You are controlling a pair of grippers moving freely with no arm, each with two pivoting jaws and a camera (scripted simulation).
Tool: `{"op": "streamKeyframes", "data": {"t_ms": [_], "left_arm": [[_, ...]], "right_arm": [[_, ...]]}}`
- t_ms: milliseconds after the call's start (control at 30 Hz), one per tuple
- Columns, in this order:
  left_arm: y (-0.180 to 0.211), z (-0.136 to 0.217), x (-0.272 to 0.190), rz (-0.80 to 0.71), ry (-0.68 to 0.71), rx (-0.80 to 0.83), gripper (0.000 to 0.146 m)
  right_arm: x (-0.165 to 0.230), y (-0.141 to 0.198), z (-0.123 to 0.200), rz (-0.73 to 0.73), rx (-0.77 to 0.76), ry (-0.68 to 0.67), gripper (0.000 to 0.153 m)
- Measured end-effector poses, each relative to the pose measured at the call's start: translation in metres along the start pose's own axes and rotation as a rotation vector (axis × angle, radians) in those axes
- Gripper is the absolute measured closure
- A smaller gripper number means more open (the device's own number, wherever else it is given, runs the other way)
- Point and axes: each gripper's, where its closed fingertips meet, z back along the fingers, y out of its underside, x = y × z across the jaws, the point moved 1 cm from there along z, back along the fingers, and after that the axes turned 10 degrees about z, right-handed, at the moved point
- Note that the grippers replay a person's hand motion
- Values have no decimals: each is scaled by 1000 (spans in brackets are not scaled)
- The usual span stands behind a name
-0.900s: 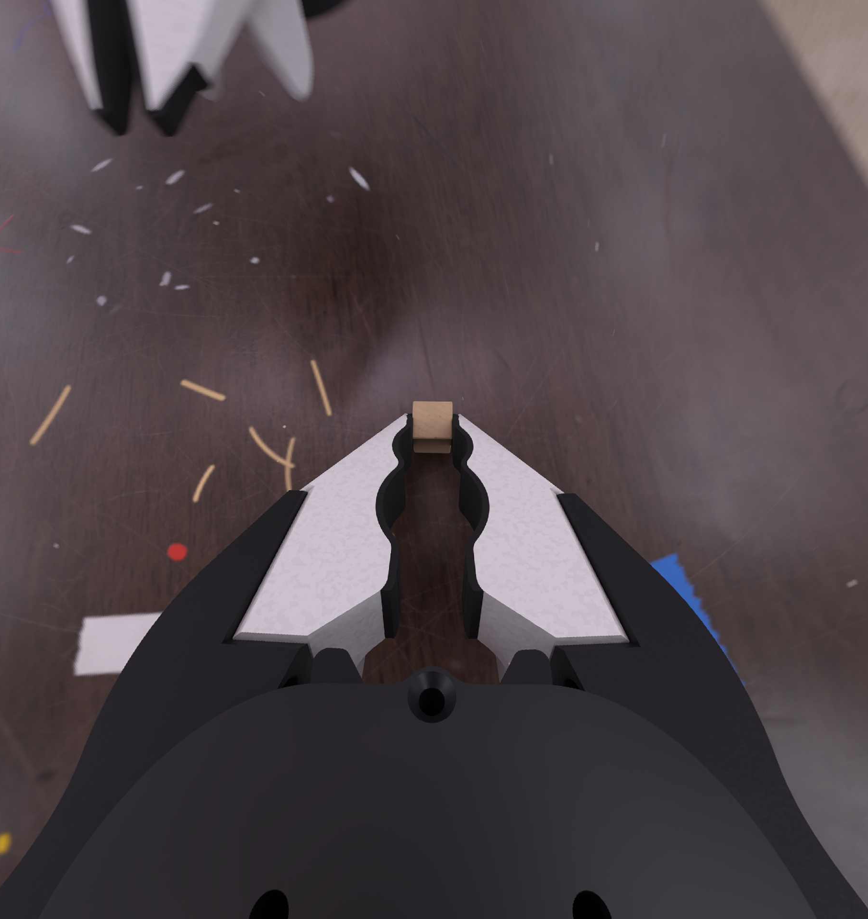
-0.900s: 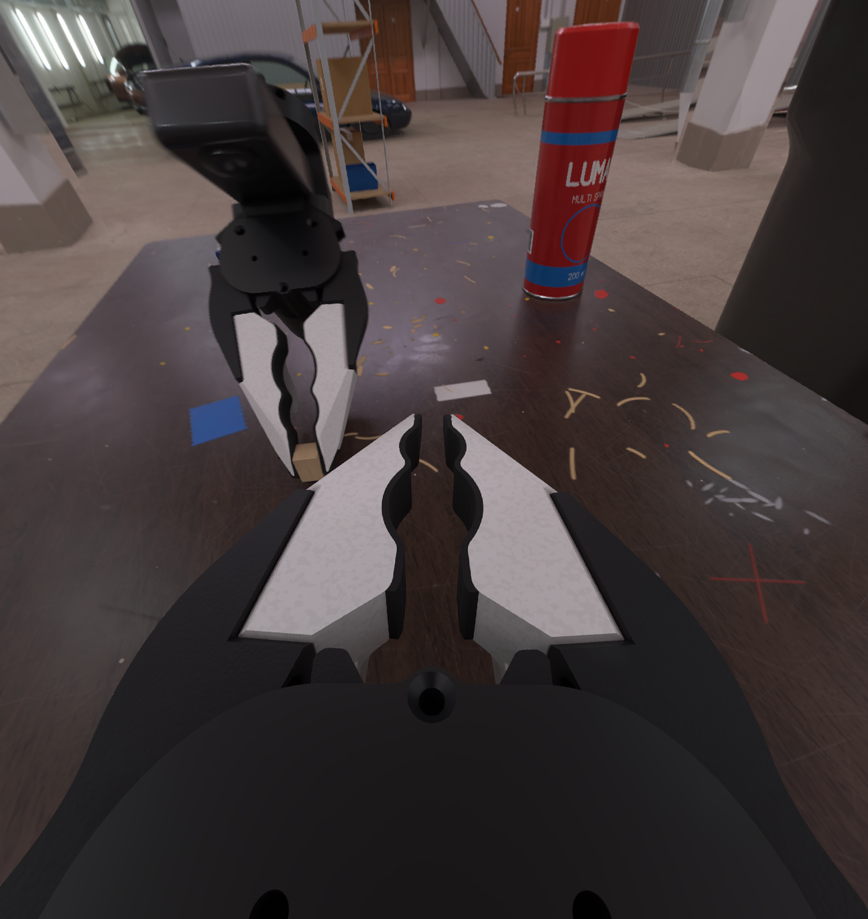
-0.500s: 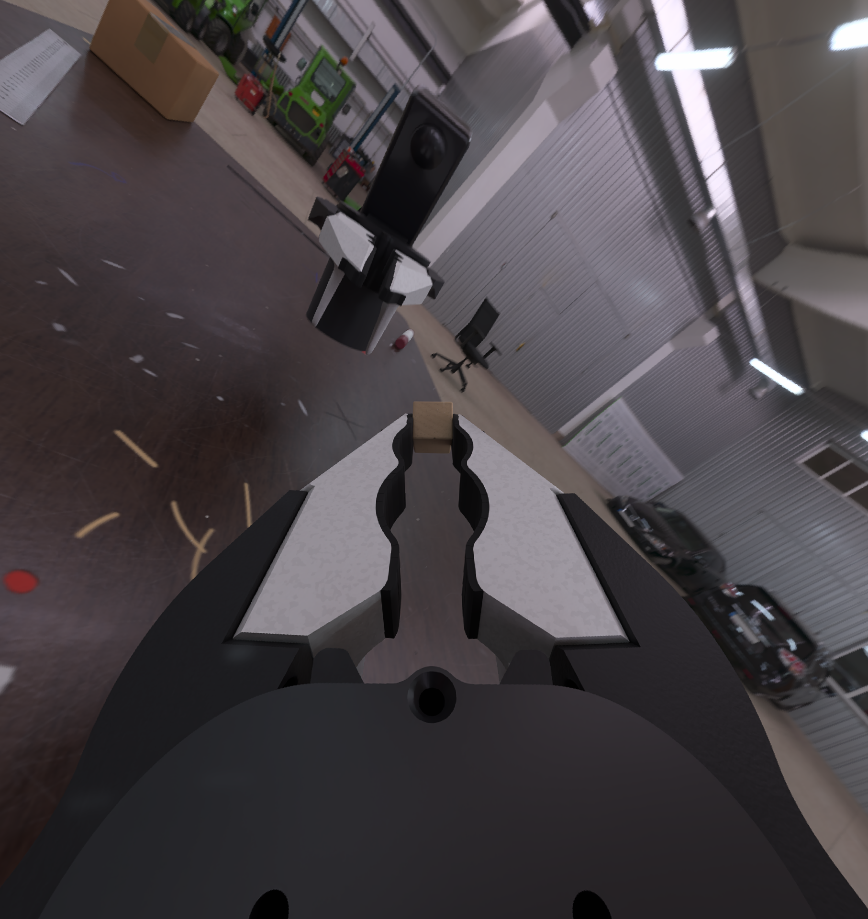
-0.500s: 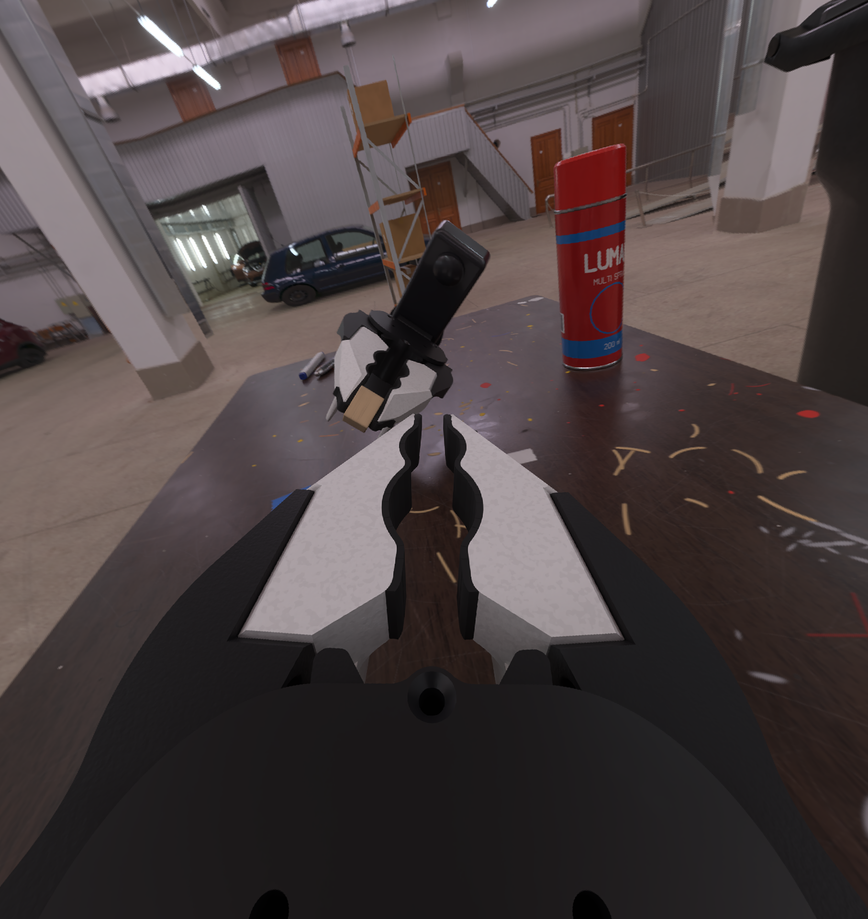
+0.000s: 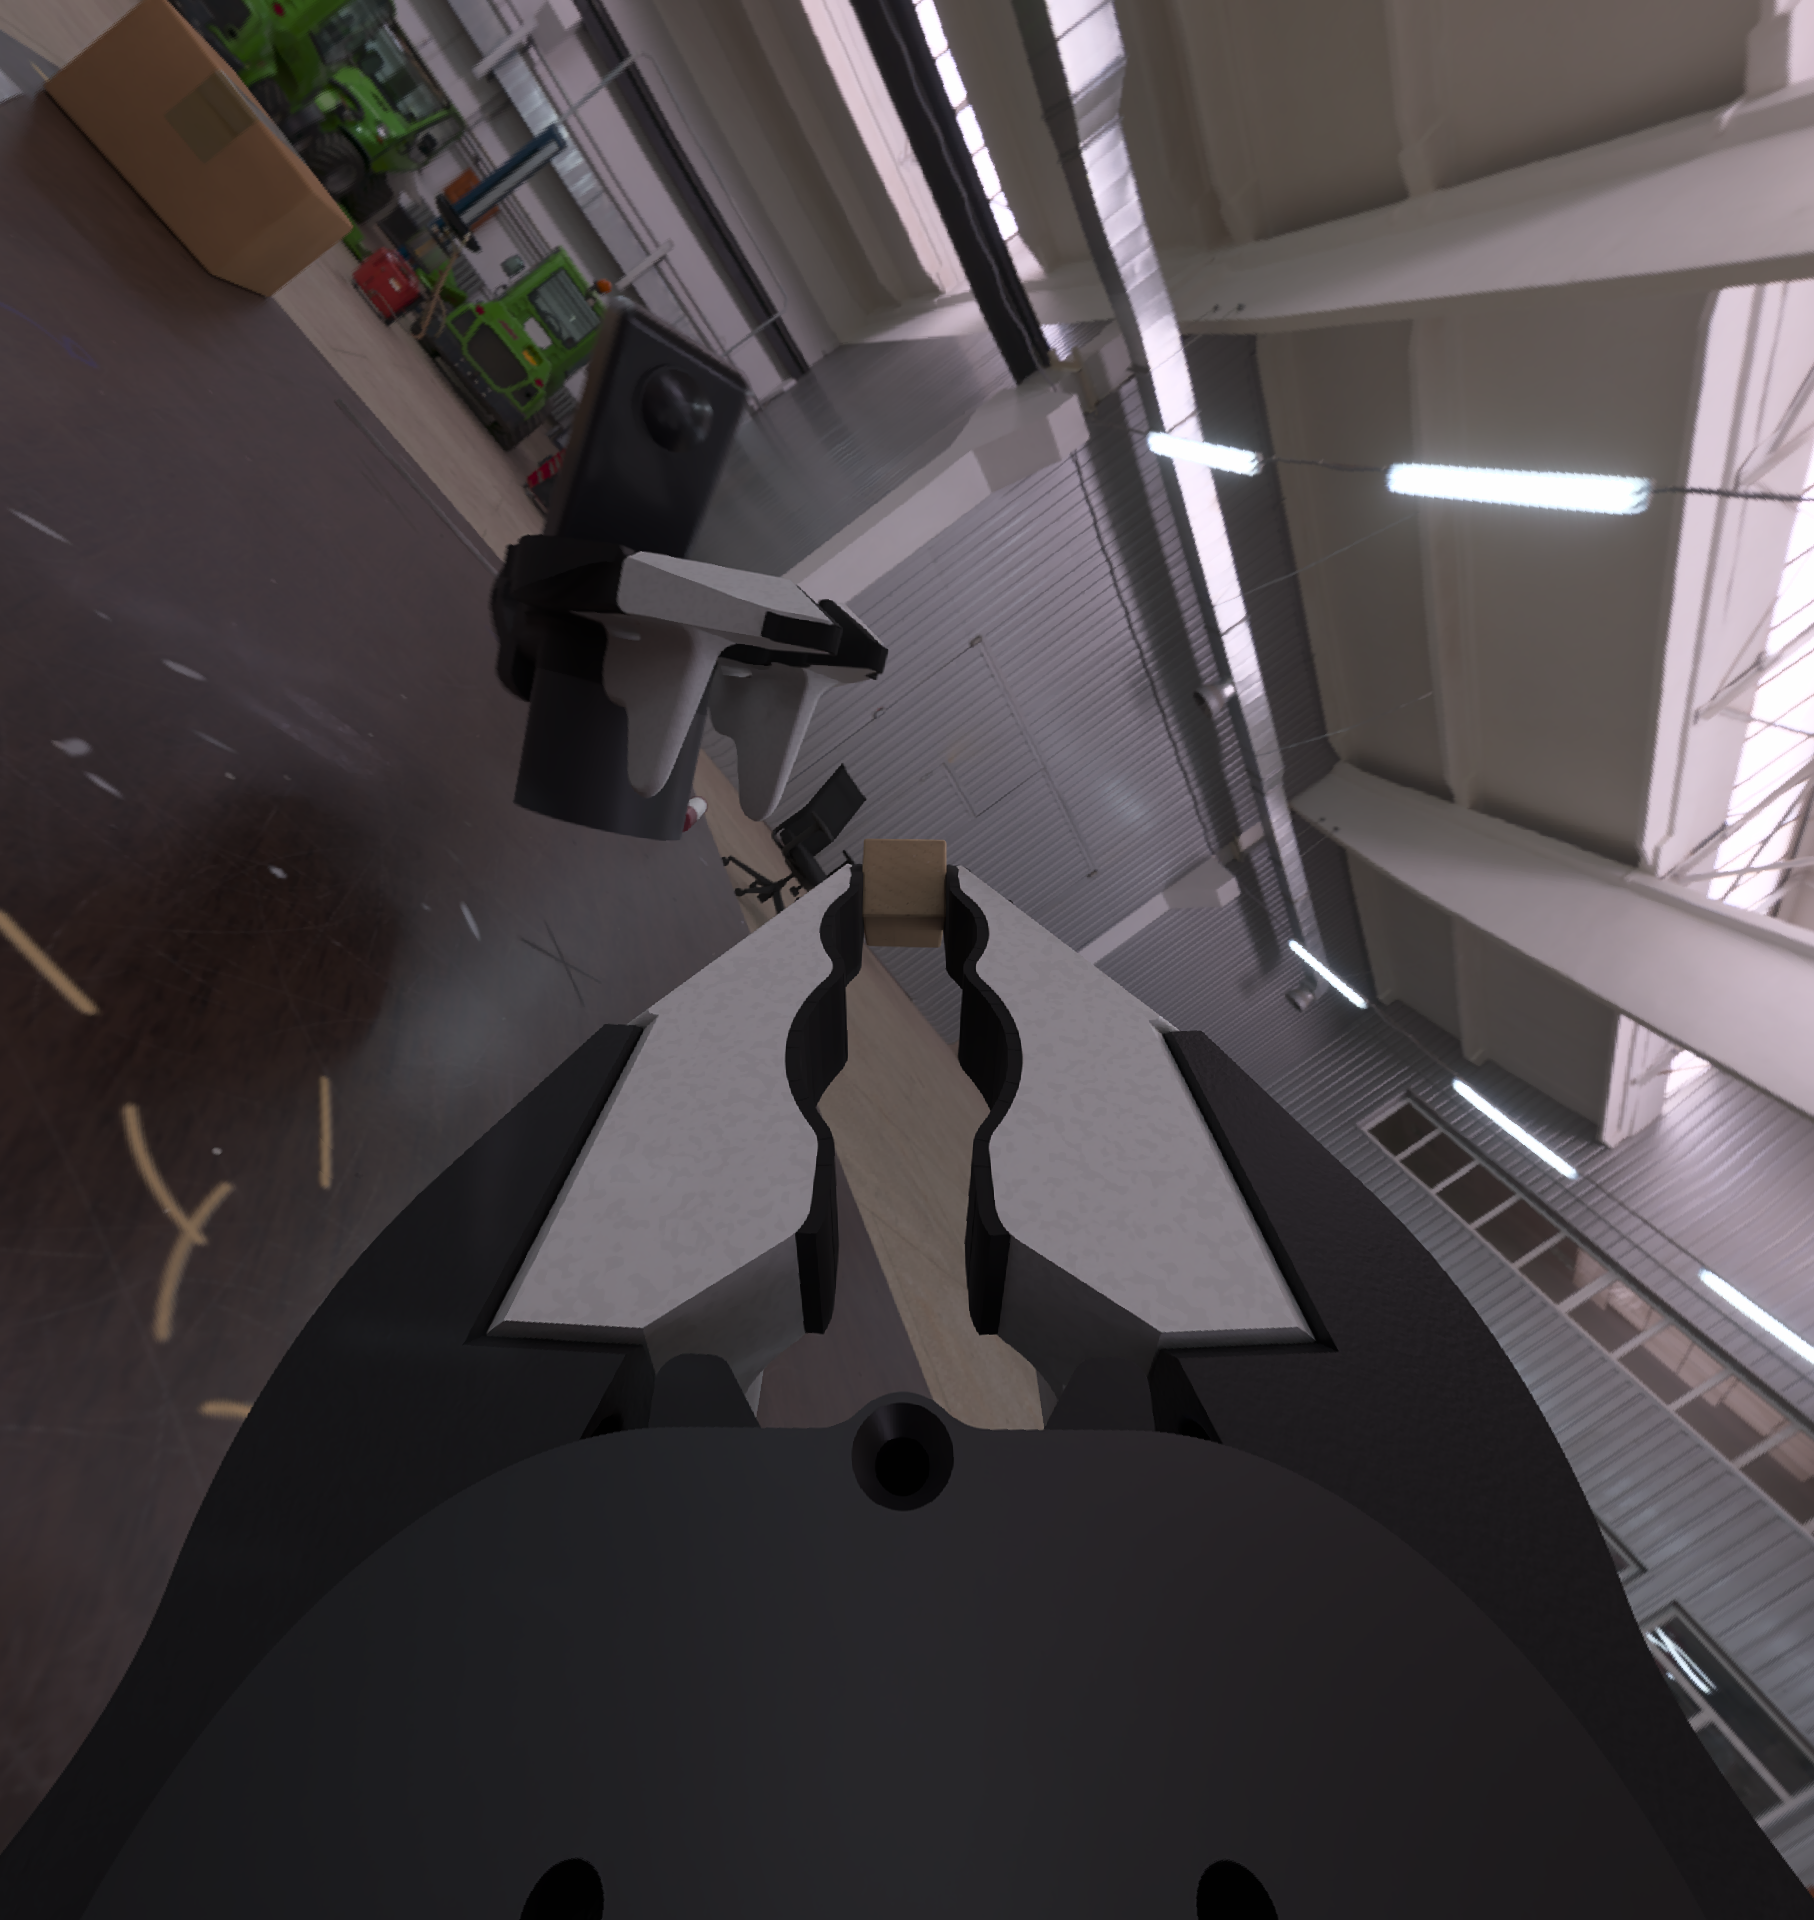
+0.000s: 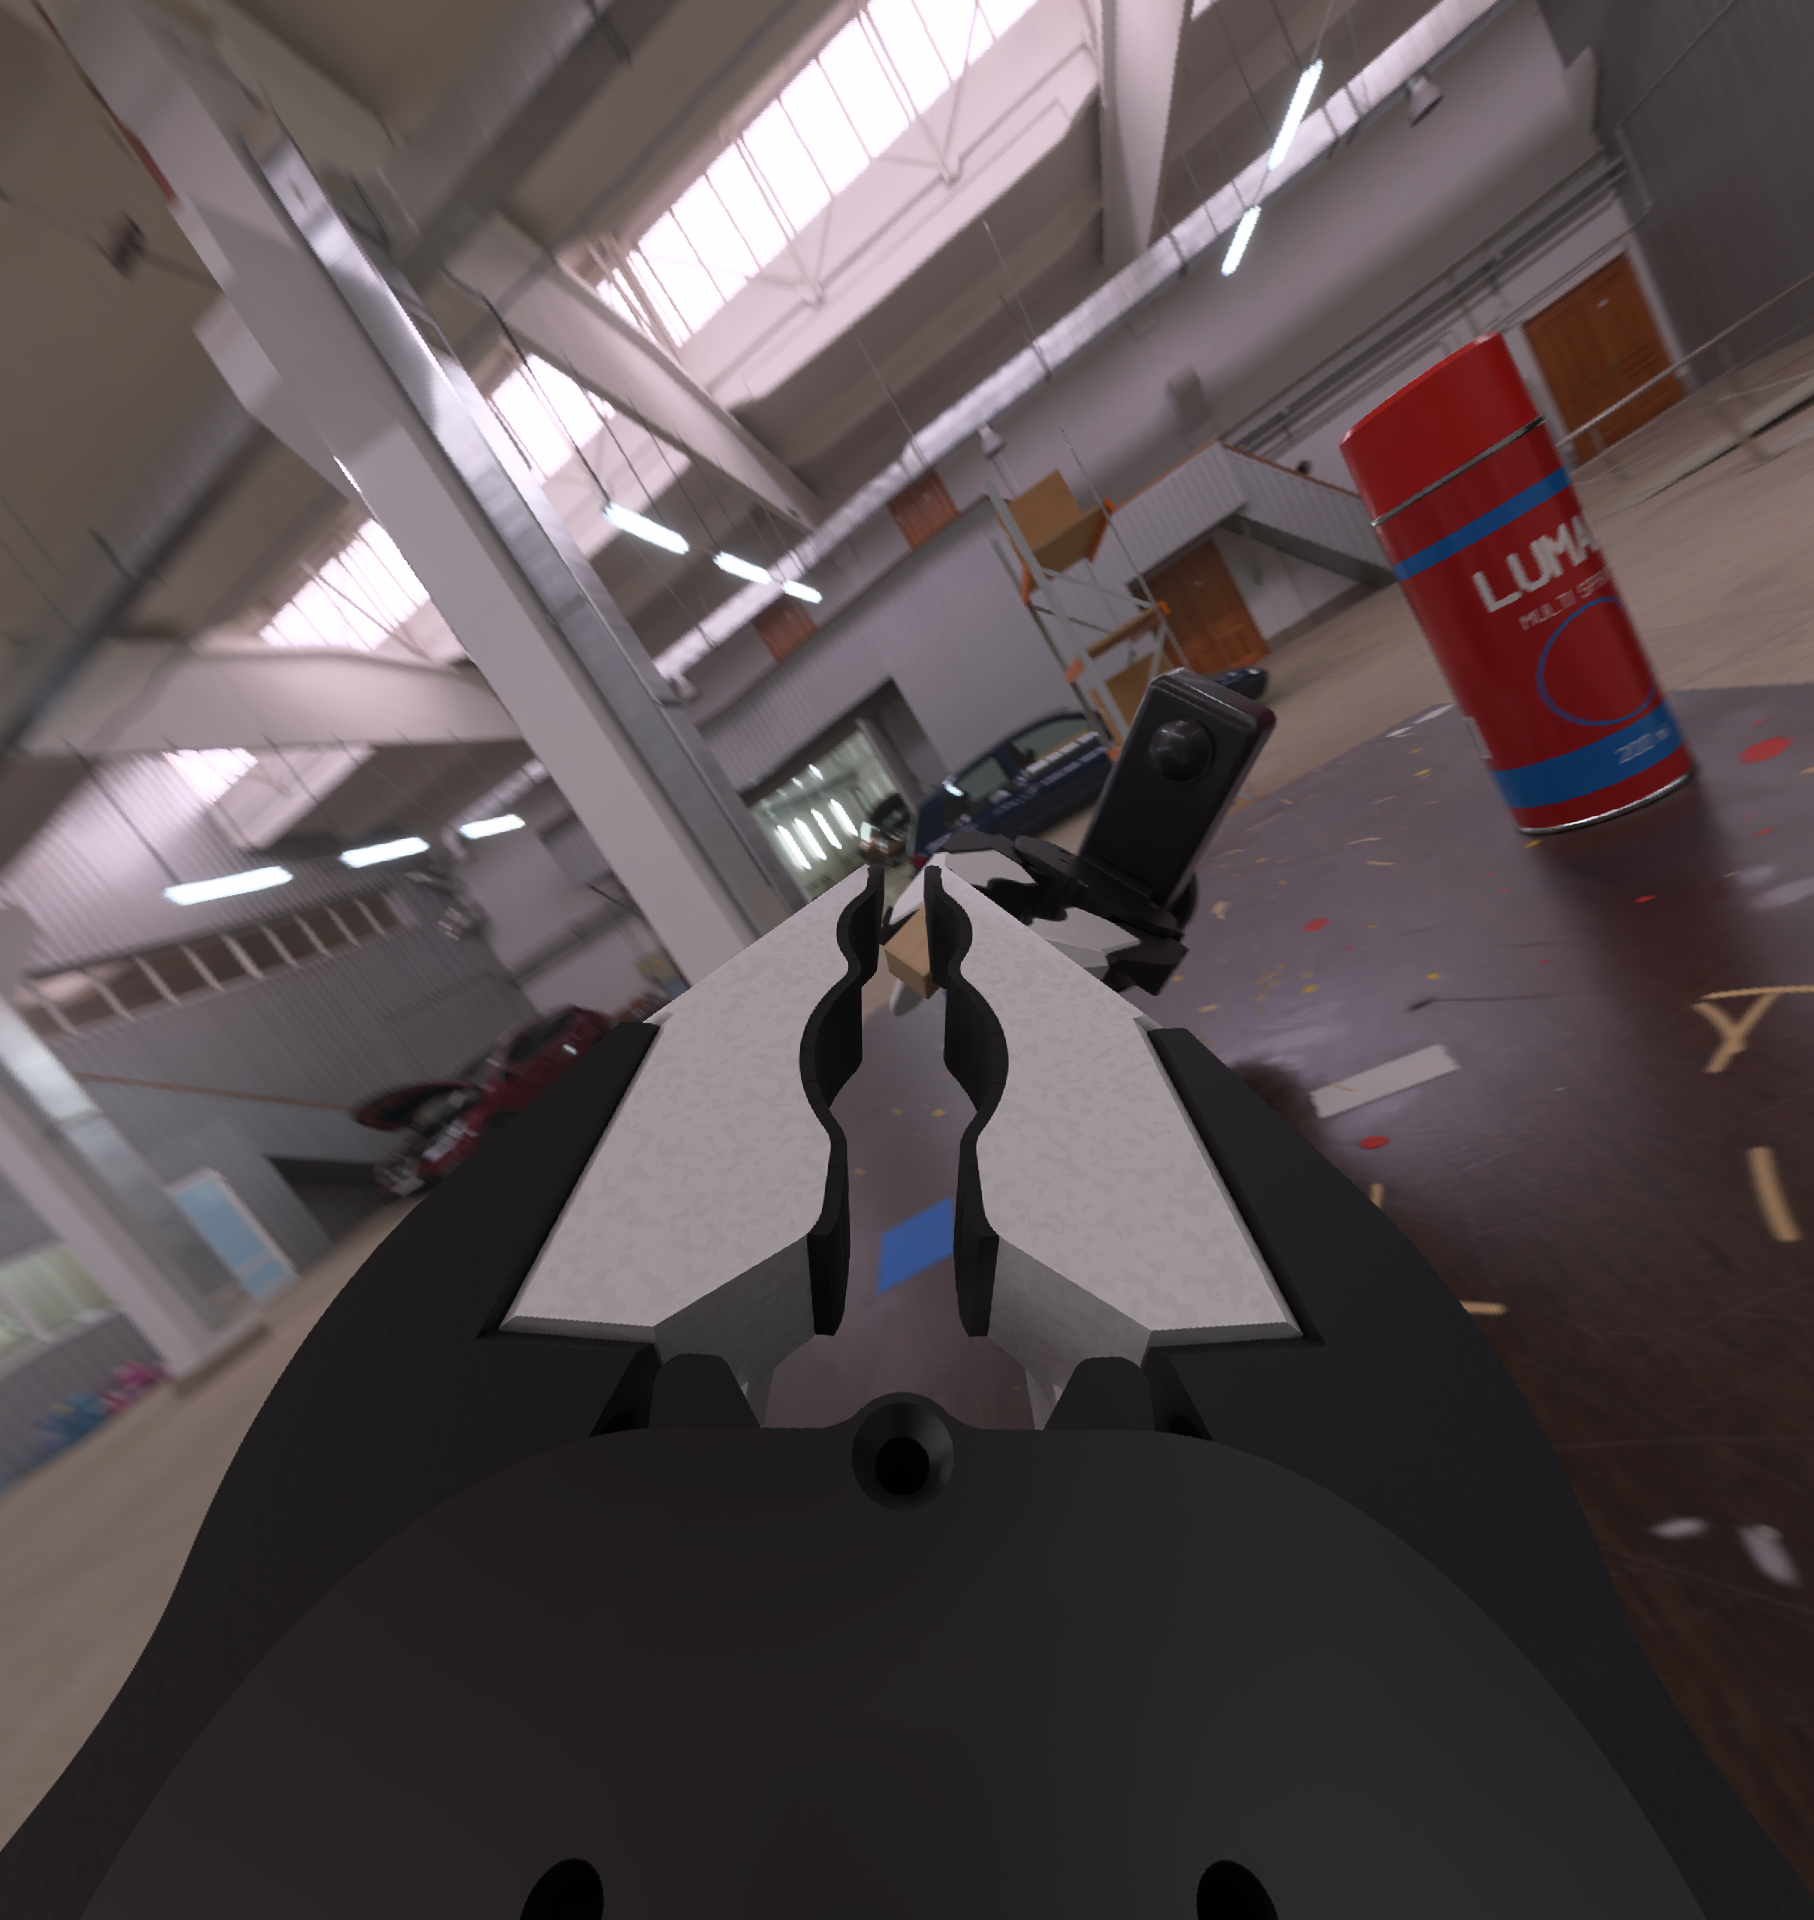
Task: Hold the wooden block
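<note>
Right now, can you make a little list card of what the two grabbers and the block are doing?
block: small wooden block, pinched at the fingertips
left gripper: shut on the wooden block, raised off the table
right gripper: holds nothing, narrow gap between its fingers, pointed toward the left gripper
table: dark table with paint specks and tape marks
also there: red spray can standing upright; cardboard box at the far end

wooden block [image 5: 904, 891] between left tool [image 5: 904, 883] tips, right tool [image 5: 711, 717] beyond, above table [image 5: 155, 831]
</note>
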Motion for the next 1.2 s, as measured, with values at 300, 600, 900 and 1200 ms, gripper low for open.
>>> {"op": "streamKeyframes", "data": {"t_ms": [300, 600, 900, 1200], "left_arm": [[-1, -2, -7, 23, 43, -28, 132], [-2, 1, -3, 13, 23, -28, 132], [-5, 6, 1, 11, 6, -41, 132], [-5, 8, 11, 15, -36, -35, 132]], "right_arm": [[-2, -3, 0, -124, -60, -61, 145], [-5, 7, -3, -79, 11, -24, 145], [-10, 20, 9, 240, 252, 124, 145], [-32, 84, 31, 639, 845, 260, 144]]}}
